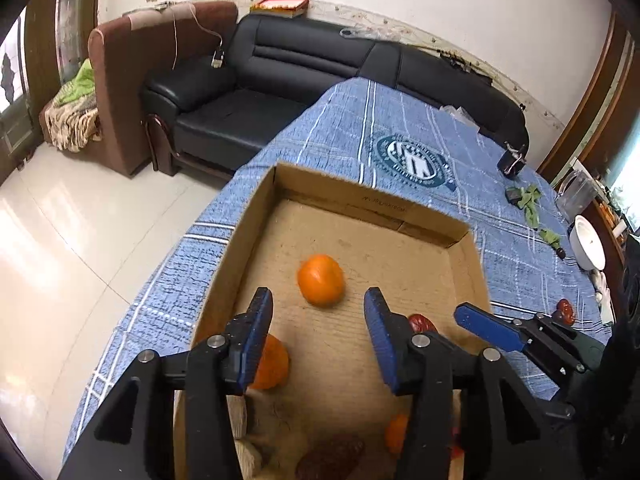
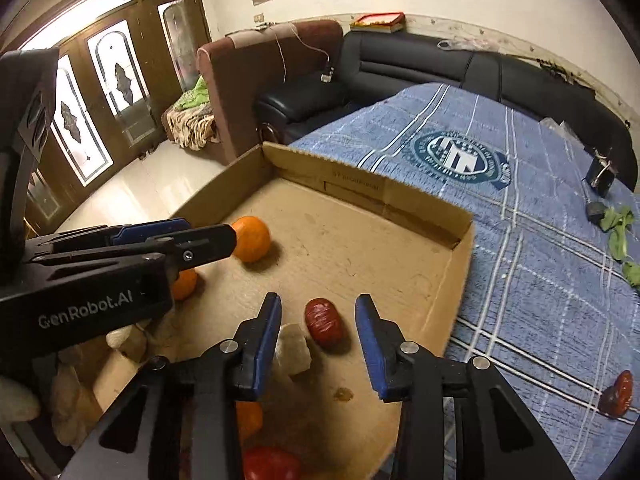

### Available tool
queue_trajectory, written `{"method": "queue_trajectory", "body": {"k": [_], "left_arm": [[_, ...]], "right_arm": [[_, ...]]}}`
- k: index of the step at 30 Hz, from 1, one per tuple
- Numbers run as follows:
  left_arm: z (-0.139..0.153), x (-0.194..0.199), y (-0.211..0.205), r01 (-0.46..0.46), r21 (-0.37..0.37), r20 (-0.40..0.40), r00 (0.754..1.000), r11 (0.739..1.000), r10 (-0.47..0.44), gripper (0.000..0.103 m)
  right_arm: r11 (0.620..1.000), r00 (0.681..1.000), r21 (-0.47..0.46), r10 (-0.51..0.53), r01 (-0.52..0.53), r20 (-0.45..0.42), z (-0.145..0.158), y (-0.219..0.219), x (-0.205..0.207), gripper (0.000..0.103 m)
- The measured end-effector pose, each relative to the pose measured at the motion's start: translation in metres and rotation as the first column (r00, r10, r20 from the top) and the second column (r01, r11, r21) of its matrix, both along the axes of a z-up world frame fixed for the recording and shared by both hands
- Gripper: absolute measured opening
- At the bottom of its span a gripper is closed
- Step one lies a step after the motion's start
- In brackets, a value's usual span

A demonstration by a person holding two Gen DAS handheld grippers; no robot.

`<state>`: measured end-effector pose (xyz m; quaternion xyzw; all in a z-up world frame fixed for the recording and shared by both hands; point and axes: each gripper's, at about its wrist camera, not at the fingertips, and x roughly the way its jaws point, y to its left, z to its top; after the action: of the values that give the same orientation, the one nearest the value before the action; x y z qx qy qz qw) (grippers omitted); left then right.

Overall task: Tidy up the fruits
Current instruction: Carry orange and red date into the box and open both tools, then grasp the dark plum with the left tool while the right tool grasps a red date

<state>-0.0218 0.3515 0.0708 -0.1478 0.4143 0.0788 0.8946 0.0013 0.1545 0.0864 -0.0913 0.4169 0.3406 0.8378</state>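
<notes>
So you had both claws hanging over the cardboard box (image 1: pixel 424 216) that sat on the blue checked cloth (image 1: pixel 400 120) covering the worktop. Your left claw (image 1: pixel 318 320) had its blue pads spread apart with nothing pinched between them, and an orange (image 1: pixel 321 280) lay loose on the box floor just past the tips, at about 12 o'clock from the claw. A second orange (image 1: pixel 274 364) peeked out from behind the left finger down at 8 o'clock in that wrist view, and a third orange (image 1: pixel 396 432) was half hidden under the claw body near the bottom edge. Your right claw (image 2: pixel 318 328) was spread apart too, gripping nothing; a wrinkly red date (image 2: pixel 324 322) sat on the cardboard between its pads without either one touching it, and a pale lumpy chunk (image 2: pixel 294 354) lay just beside the date at its 8 o'clock, I couldn't tell what it was. From the right wrist view the left claw came in from 9 o'clock, with the first orange right at its tips. Something round and red (image 2: pixel 270 464) showed at 6 o'clock under the right claw, too cut off to name. Out on the cloth, well apart from the box, another date (image 2: pixel 618 394) lay at 4 o'clock, and some green leaves (image 2: pixel 620 232) were scattered at 3 o'clock. A black sofa (image 1: pixel 256 92) ran along the wall behind everything.
</notes>
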Motion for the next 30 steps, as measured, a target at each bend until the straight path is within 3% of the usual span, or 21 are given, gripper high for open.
{"method": "queue_trajectory", "body": {"k": [4, 6, 9, 16, 23, 30], "left_arm": [[0.023, -0.022, -0.018, -0.005, 0.061, 0.064, 0.998, 0.998, 0.001, 0.061], [0.030, -0.032, -0.028, -0.004, 0.078, 0.087, 0.996, 0.997, -0.003, 0.067], [0.038, -0.046, -0.051, -0.004, 0.113, 0.113, 0.994, 0.994, -0.009, 0.074], [0.041, -0.072, -0.116, 0.037, 0.200, 0.134, 0.989, 0.979, -0.065, 0.076], [0.041, -0.078, -0.168, 0.117, 0.271, 0.113, 0.982, 0.956, -0.152, 0.075], [0.039, -0.079, -0.195, 0.153, 0.302, 0.093, 0.978, 0.941, -0.189, 0.075]], "right_arm": [[1.000, 0.999, 0.018, -0.021, 0.021, 0.041, 0.016, -0.026, -0.013, 0.045], [0.998, 0.997, 0.027, -0.053, 0.051, 0.060, 0.023, -0.047, -0.023, 0.054], [0.994, 0.992, 0.046, -0.103, 0.100, 0.072, 0.027, -0.080, -0.035, 0.057], [0.967, 0.963, 0.034, -0.254, 0.252, 0.086, 0.024, -0.166, -0.059, 0.063], [0.914, 0.916, 0.068, -0.401, 0.400, 0.008, 0.012, -0.248, -0.061, 0.063], [0.885, 0.889, 0.095, -0.457, 0.456, -0.008, 0.009, -0.286, -0.065, 0.064]]}}
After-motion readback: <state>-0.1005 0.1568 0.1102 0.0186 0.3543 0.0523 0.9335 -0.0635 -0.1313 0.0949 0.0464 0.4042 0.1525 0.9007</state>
